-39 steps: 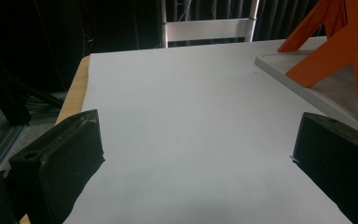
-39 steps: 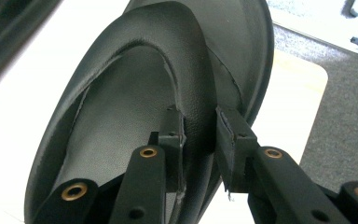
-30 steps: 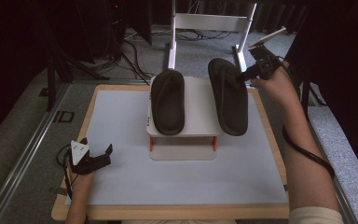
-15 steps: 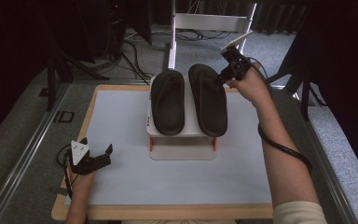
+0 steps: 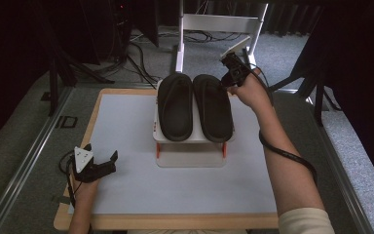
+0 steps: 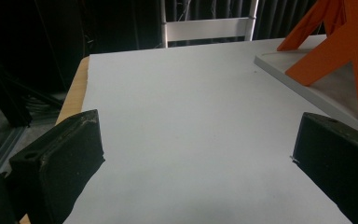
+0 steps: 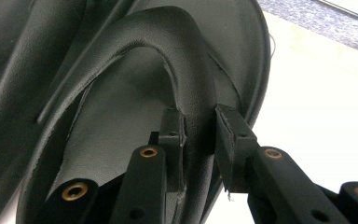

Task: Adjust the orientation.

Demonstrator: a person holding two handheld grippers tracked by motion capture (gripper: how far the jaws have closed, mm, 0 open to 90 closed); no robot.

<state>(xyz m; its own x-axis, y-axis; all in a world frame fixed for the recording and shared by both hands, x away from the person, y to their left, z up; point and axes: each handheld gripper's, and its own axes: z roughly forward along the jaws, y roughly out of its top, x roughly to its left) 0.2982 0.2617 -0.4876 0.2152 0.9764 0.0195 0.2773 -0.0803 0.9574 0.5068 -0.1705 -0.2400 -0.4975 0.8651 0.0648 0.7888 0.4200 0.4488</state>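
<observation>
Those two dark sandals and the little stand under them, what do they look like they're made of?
The right sandal, whose strap the right tool pinches, looks like matte black leather or a leather-like synthetic: fine grain, soft sheen and cut edges show close up. The left sandal seems the same. The stand looks like smooth white painted board or plastic on glossy orange supports, probably plastic.

A wood-edged table [image 5: 97, 105] is carrying a white mat [image 5: 126, 126], and on the mat's far middle a small white stand [image 5: 190, 157] on orange legs [image 6: 342, 51] is sitting, holding two black sandals [image 5: 195, 105] lying side by side
</observation>
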